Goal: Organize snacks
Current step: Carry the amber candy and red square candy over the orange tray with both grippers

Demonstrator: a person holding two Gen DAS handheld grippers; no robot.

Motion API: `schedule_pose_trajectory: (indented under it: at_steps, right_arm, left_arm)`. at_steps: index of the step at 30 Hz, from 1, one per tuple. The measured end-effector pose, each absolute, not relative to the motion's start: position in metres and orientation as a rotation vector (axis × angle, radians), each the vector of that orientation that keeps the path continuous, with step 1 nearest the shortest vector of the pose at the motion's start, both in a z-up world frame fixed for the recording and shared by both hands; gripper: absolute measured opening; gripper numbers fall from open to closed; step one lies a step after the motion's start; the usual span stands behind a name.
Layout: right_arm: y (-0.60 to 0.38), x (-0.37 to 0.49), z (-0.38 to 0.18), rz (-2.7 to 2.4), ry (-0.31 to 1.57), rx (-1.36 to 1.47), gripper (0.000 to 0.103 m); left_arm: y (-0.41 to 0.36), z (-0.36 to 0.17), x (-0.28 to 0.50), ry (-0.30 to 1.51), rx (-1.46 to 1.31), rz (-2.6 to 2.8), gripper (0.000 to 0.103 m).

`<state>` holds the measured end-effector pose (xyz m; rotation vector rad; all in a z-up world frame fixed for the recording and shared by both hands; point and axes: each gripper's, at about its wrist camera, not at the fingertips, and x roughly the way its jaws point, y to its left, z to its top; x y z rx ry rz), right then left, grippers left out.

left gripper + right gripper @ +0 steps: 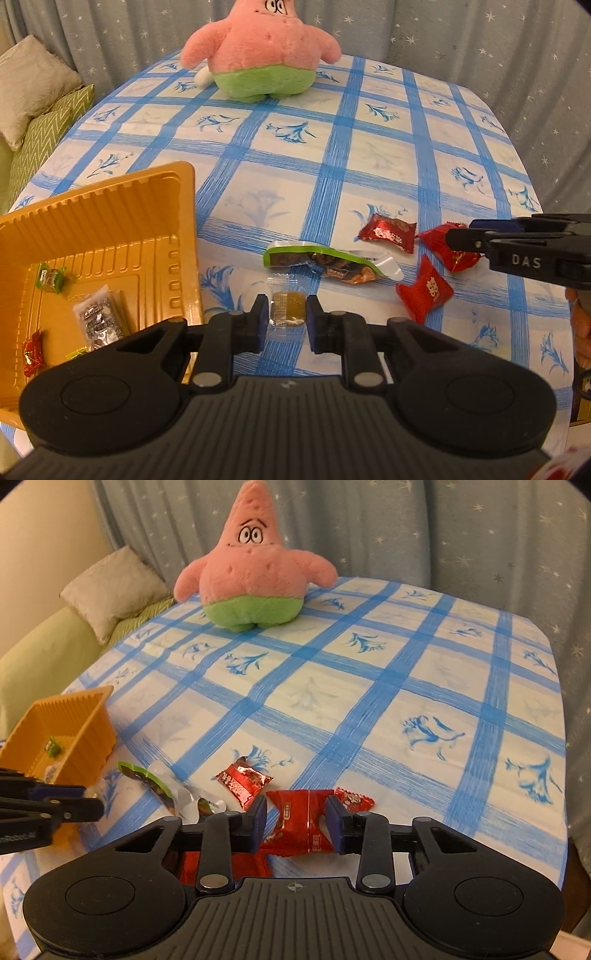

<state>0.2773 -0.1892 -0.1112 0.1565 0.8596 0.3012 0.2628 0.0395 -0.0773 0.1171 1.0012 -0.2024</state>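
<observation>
Left gripper (284,317) squeezes small clear-wrapped gold candy (287,309) beside orange tray (110,206). Right gripper (296,819) pinches red candy (299,823) on table (369,686).

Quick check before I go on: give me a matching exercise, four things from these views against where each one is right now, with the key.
Things:
1. clear-wrapped golden snack
2. red packet
3. green-wrapped candy
4. pink plush toy

Places:
A. far side of the table
B. inside the orange tray
C. between the pads of the left gripper
D. between the pads of the right gripper

Pairs: 1-C, 2-D, 3-B, 4-A
</observation>
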Motion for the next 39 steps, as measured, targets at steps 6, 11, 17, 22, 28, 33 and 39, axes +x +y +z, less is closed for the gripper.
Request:
schedule_pose_trajectory:
  at_steps: [6, 11, 17, 22, 28, 33, 39]
  right_arm:
    - [-0.182, 0.286, -0.120, 0.314, 0.888, 0.099, 0.032]
    - [-0.179, 0.285, -0.123, 0.307, 0.896, 0.063, 0.026]
    - [-0.180, 0.279, -0.113, 0.309, 0.872, 0.073, 0.024]
    - [-0.183, 0.270, -0.097, 0.308, 0.840, 0.099, 0.023]
    - [-0.187, 0.250, -0.073, 0.319, 0.810, 0.134, 0.023]
    - [-0.184, 0.229, -0.054, 0.351, 0.796, 0.157, 0.023]
    - [-0.167, 0.203, -0.036, 0.416, 0.783, 0.163, 0.023]
  left_arm:
    - [0.041, -0.076, 0.261, 0.998, 0.110, -0.196, 0.019]
    - [0.042, -0.074, 0.260, 0.991, 0.105, -0.190, 0.019]
    - [0.042, -0.068, 0.255, 0.978, 0.102, -0.188, 0.019]
    - [0.042, -0.059, 0.247, 0.957, 0.094, -0.194, 0.019]
    - [0.044, -0.045, 0.232, 0.929, 0.071, -0.203, 0.019]
    - [0.051, -0.034, 0.213, 0.911, 0.052, -0.206, 0.019]
    - [0.066, -0.021, 0.190, 0.892, 0.032, -0.186, 0.019]
